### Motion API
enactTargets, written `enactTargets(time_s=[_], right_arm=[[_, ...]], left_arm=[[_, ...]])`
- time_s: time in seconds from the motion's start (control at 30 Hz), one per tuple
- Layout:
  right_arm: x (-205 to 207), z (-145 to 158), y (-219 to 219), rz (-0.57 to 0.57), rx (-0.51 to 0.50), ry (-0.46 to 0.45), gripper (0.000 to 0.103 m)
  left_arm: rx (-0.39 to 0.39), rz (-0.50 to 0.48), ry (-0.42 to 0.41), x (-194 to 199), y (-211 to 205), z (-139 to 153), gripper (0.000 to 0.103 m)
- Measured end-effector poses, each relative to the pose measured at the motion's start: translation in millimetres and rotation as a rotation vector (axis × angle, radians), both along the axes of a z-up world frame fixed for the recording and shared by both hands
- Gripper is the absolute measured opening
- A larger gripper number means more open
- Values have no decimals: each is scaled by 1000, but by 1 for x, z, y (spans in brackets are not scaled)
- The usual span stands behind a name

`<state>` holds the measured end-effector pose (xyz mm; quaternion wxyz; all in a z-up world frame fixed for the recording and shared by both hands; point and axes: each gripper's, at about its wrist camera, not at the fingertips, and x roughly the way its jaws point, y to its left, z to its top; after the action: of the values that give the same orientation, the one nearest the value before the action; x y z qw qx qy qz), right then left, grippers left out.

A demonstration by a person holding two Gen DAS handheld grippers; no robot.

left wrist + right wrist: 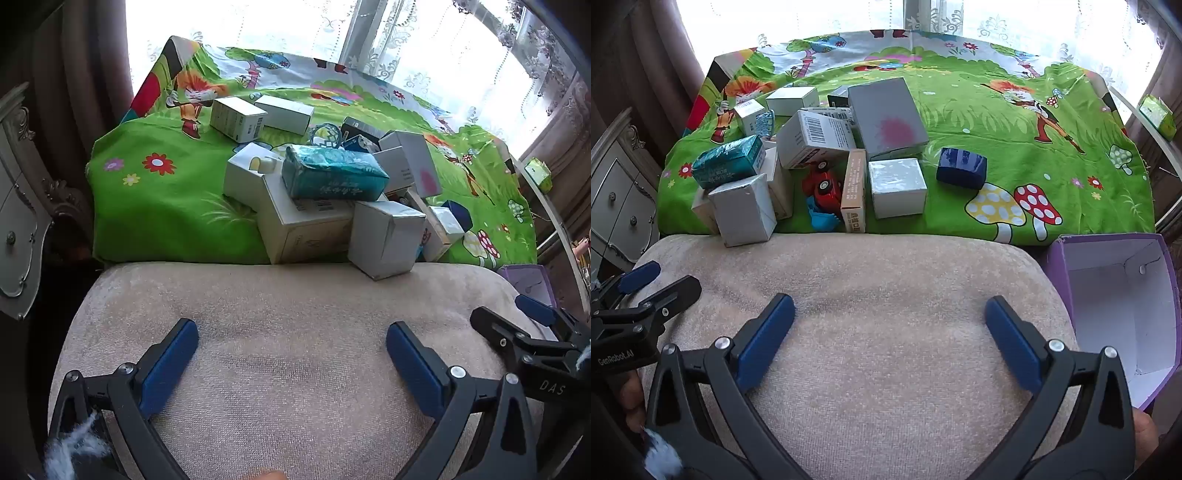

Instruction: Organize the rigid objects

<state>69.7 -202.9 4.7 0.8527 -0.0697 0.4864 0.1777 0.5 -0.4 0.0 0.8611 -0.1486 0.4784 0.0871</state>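
A heap of small boxes lies on a green cartoon sheet [1015,122]. It holds a teal packet [332,175] on top, also in the right wrist view [727,160], several white cartons [744,210], a grey box with a pink spot [886,118], a dark blue case [961,168] and a red toy car [825,188]. My left gripper [291,343] is open and empty over the beige cushion [280,295], short of the heap. My right gripper [890,317] is open and empty beside it.
An open purple box with a white inside [1119,314] stands right of the cushion. A grey ornate dresser [18,221] is at the left. A window with lace curtains [332,29] lies behind. A small green box [1156,114] sits at the far right.
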Motion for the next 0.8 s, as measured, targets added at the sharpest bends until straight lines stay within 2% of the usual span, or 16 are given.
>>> enactTargets(time_s=[0.8], right_arm=[[0,0,0,-1,10,-3,103]], left_arm=[[20,19,-7,1,1,-1,103]])
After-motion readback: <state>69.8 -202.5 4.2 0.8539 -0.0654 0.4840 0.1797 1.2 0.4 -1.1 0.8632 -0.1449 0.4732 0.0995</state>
